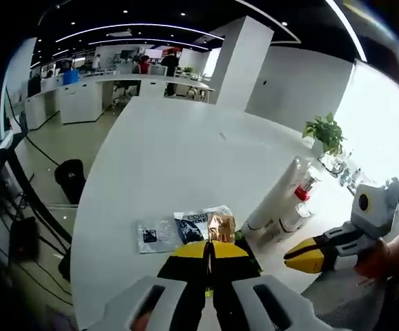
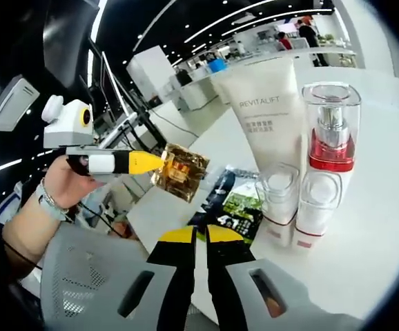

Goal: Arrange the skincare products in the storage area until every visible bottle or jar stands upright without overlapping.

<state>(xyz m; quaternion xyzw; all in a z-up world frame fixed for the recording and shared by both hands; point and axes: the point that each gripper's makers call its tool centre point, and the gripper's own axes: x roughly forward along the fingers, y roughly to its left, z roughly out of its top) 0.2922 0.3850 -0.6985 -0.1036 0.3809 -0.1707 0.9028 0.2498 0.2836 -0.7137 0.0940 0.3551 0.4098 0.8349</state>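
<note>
Holding a gold jar mid-frame, clenched in the left gripper, while the right gripper sits closed and empty, so next I'd guess standing it beside the tube and bottle, upper right.

white surface lies bare beyond the sachets. upright bottles and a tube crowd one side.
</note>
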